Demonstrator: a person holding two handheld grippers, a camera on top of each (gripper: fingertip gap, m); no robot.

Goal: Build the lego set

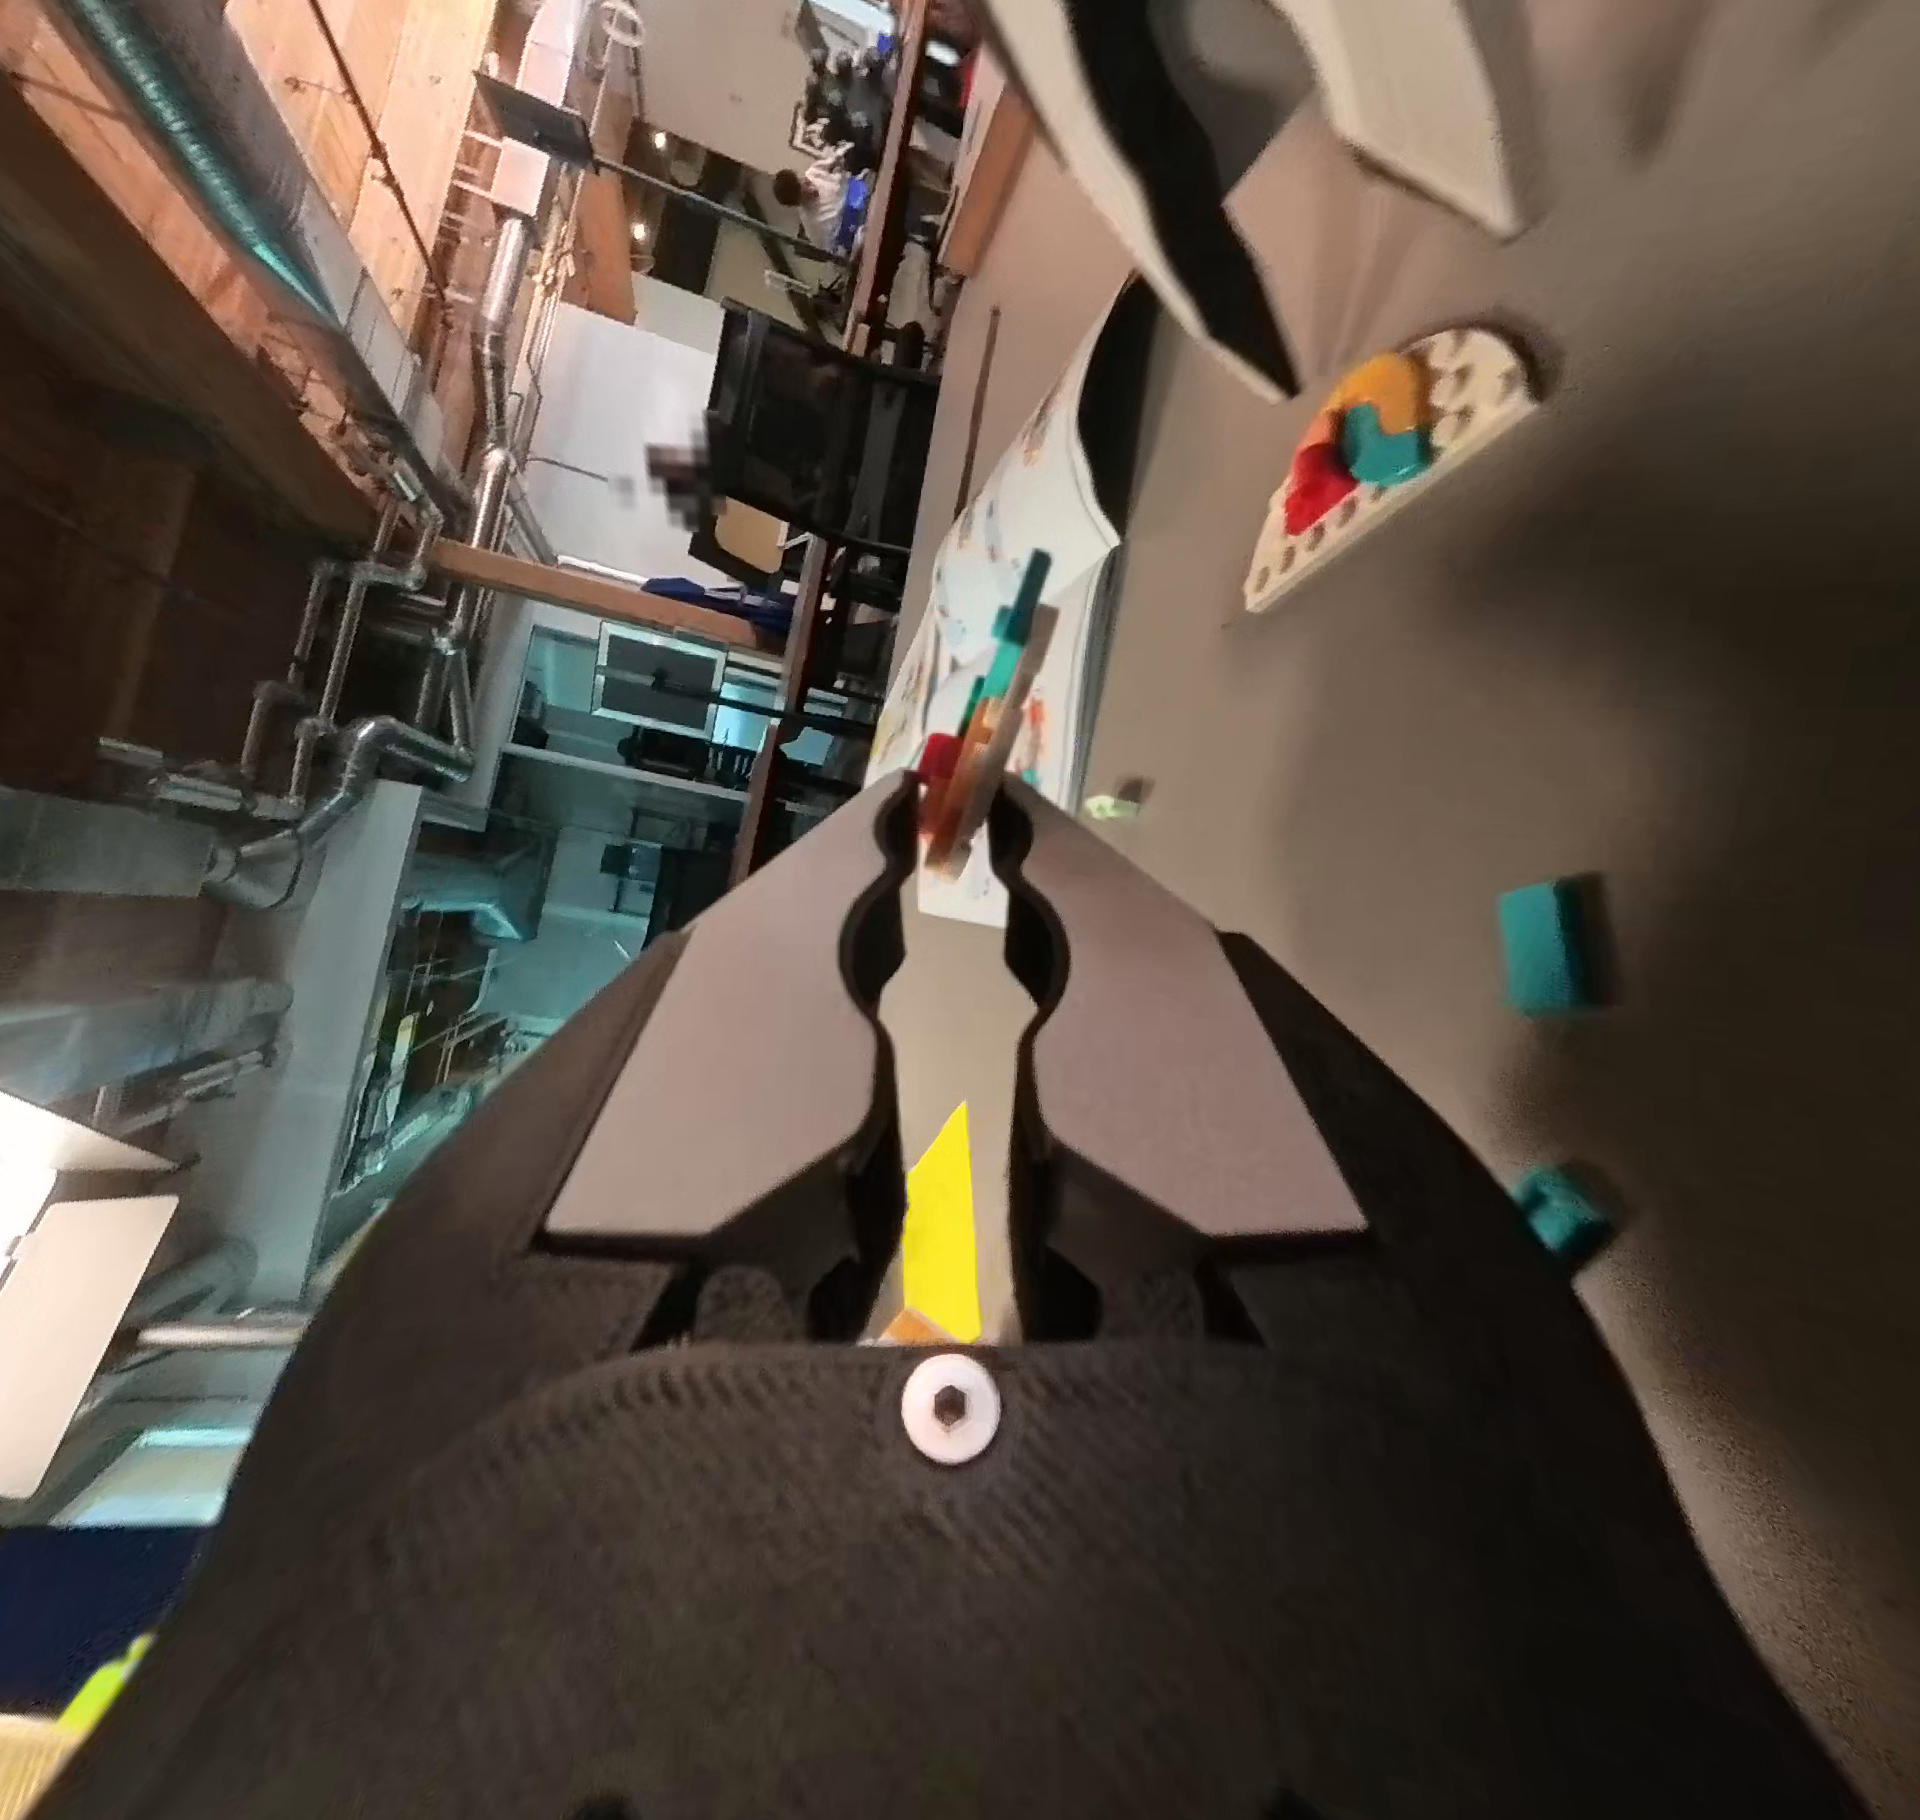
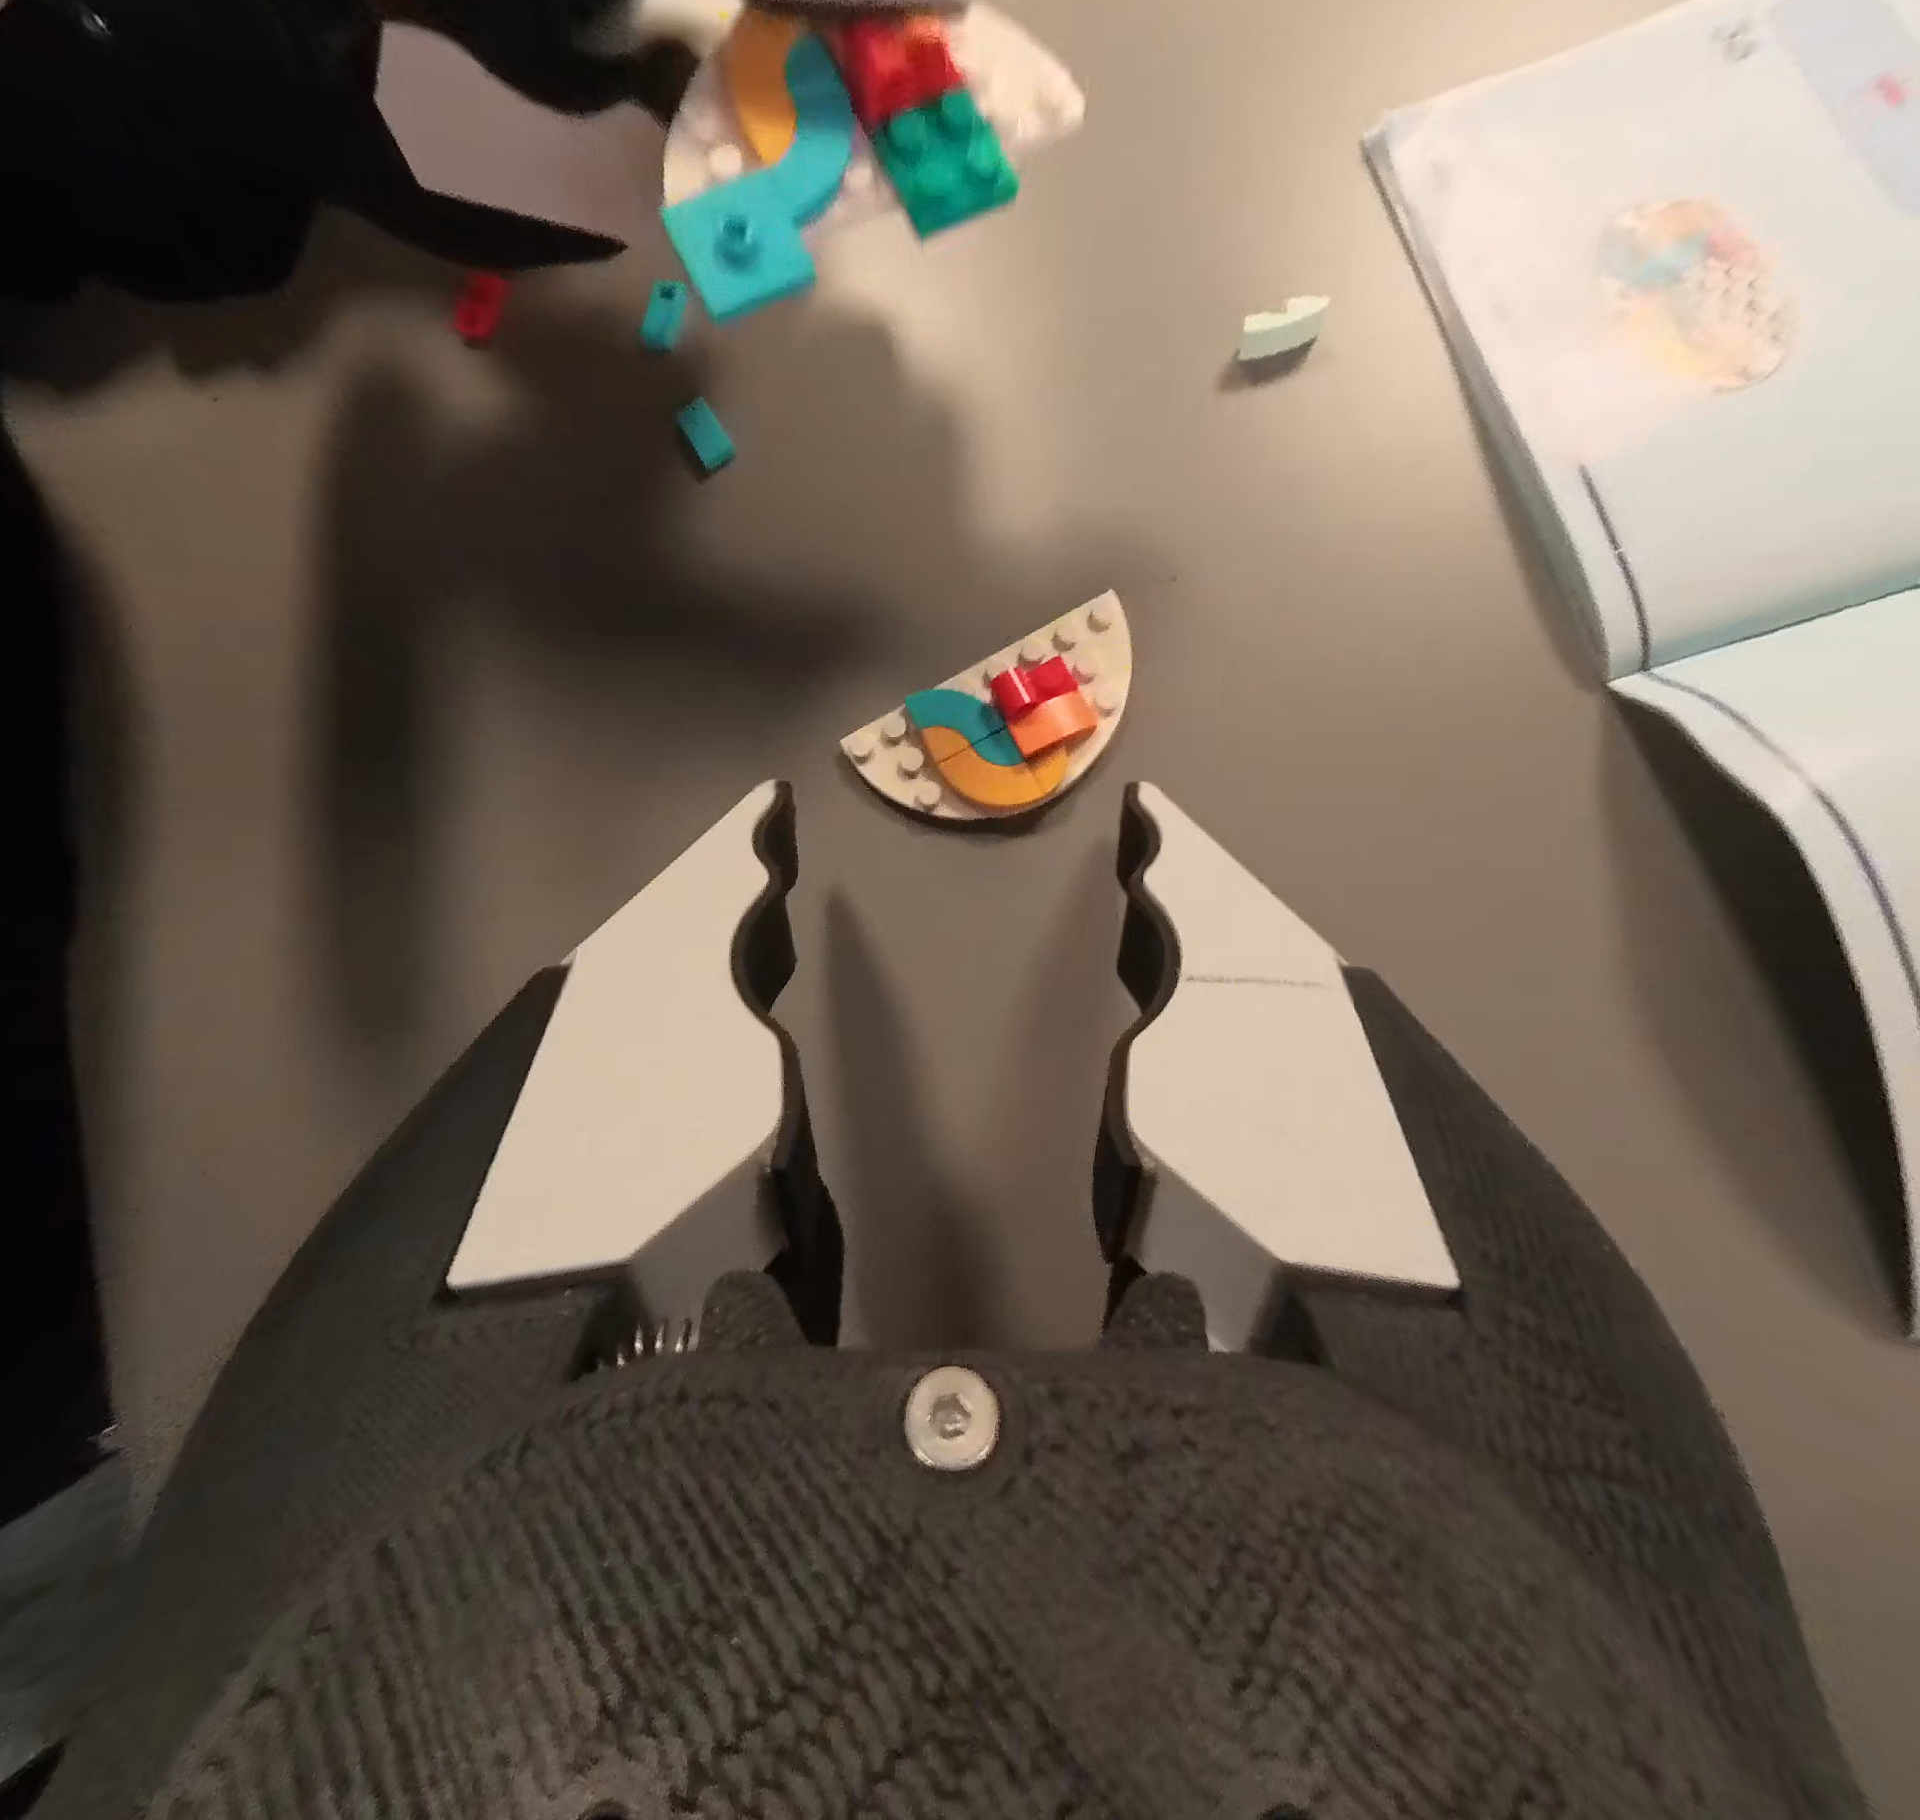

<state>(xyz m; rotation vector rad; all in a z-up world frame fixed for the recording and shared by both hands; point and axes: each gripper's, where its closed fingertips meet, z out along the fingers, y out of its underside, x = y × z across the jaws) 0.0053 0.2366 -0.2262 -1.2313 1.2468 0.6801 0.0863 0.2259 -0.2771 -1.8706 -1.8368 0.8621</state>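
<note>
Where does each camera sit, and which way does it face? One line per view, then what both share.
Left wrist view: on the left claw, rolled sideways, facing along the grey table into the room; its fingers pinch a half-built lego assembly.
Right wrist view: on the right claw, facing down at the table; its fingers are spread before a half-round lego plate.
Shared: the half-round plate, the held assembly, the instruction booklet.

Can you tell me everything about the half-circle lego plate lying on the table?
The pale grey half-circle studded lego plate lies flat on the grey table, apart from everything else. Pressed onto it are curved teal and yellow-orange tiles, a small orange piece and a red piece. Bare studs line its edges. The open right hand-held gripper hovers just before it, not touching.
</note>
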